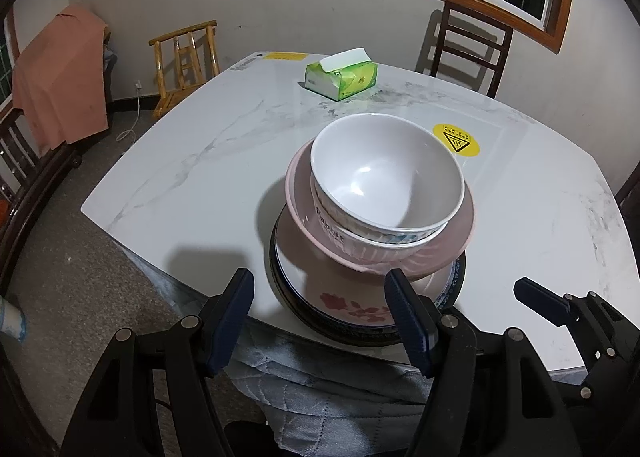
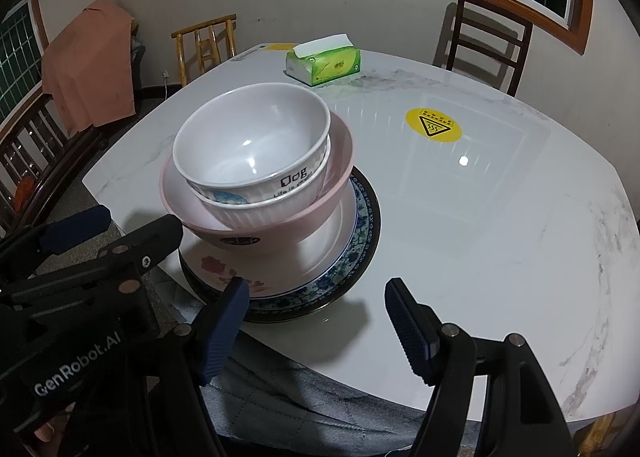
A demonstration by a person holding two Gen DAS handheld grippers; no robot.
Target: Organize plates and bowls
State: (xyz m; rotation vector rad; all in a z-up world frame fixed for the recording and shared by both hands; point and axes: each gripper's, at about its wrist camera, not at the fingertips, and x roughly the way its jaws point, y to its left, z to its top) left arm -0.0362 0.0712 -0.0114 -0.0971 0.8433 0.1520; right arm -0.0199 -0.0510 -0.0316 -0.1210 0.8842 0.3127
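One stack stands near the table's front edge. A white bowl (image 1: 386, 173) (image 2: 250, 137) nests in a ribbed white bowl (image 1: 360, 243) (image 2: 260, 209), inside a pink bowl (image 1: 436, 253) (image 2: 256, 229). These rest on a white rose plate (image 1: 344, 303) (image 2: 312, 253) over a blue-patterned dark-rimmed plate (image 1: 458, 277) (image 2: 360, 233). My left gripper (image 1: 320, 297) is open and empty, just in front of the stack. My right gripper (image 2: 316, 299) is open and empty, at the stack's front right. Each gripper shows in the other's view: the right (image 1: 536, 297), the left (image 2: 120, 229).
The white marble table (image 1: 208, 161) (image 2: 480, 217) holds a green tissue box (image 1: 342, 79) (image 2: 324, 59) at the back and a yellow warning sticker (image 1: 456, 139) (image 2: 434, 125). Chairs stand around the table (image 1: 466, 47) (image 2: 486, 45). A grey quilted cloth (image 1: 320, 389) lies below the front edge.
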